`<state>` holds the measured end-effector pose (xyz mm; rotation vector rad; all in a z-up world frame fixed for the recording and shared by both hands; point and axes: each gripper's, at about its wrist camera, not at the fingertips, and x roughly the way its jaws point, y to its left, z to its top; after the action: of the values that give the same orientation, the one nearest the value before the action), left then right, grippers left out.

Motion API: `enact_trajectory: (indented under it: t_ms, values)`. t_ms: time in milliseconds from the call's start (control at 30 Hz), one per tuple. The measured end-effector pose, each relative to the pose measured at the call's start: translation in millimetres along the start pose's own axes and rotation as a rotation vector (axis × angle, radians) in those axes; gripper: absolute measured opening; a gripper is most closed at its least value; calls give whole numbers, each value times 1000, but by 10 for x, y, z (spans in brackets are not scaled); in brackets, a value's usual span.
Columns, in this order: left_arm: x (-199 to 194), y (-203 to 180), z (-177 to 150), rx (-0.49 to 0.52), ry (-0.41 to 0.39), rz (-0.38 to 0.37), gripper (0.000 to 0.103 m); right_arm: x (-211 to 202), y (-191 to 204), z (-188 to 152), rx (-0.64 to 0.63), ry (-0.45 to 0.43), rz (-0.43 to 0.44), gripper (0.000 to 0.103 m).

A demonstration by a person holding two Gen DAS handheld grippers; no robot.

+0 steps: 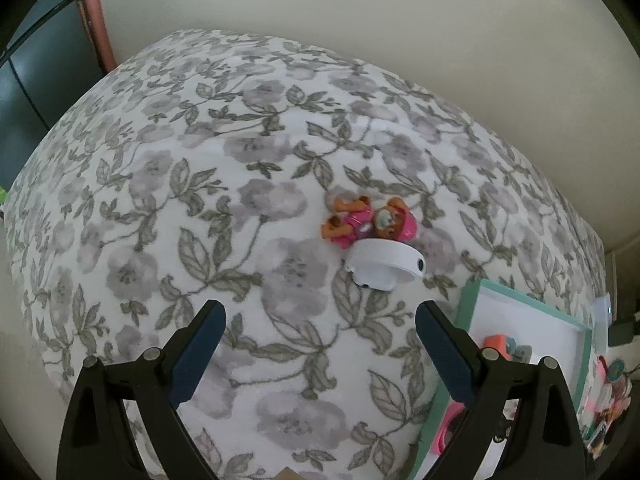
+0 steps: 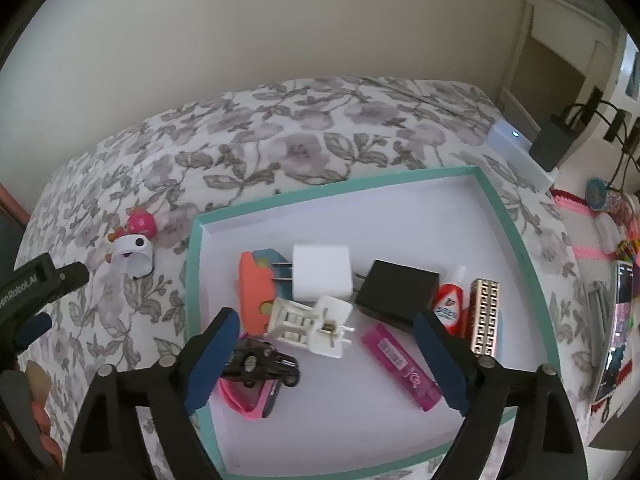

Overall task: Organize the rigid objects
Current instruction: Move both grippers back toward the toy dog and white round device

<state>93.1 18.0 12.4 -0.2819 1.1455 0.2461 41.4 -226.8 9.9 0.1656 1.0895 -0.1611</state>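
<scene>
A pink and brown toy dog [image 1: 370, 220] lies on the floral cloth with a white curved plastic piece [image 1: 386, 266] just in front of it. My left gripper [image 1: 320, 316] hangs open above the cloth, a little short of them, nothing between its fingers. In the right wrist view the toy dog [image 2: 141, 224] and white piece [image 2: 134, 260] sit left of a teal-rimmed white tray [image 2: 516, 240]. My right gripper [image 2: 326, 334] is open over the tray, above a white adapter [image 2: 312, 326], a white charger cube [image 2: 322, 272], a black toy car [image 2: 264, 364] and a pink tube [image 2: 400, 364].
The tray also holds a black block [image 2: 396, 292], a red-and-white bottle [image 2: 450, 304], a gold patterned case [image 2: 486, 316], an orange piece [image 2: 256, 292] and a pink-rimmed item [image 2: 248, 398]. A white device [image 2: 520, 152] and cables sit at the bed's far right corner; clutter lies beyond.
</scene>
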Motion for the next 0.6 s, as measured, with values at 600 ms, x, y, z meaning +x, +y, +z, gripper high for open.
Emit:
enact_trajectory:
  t_ms: [600]
  values:
    - [195,374,410,-70,4,-13,96,49,324,245,14,-47,100,103]
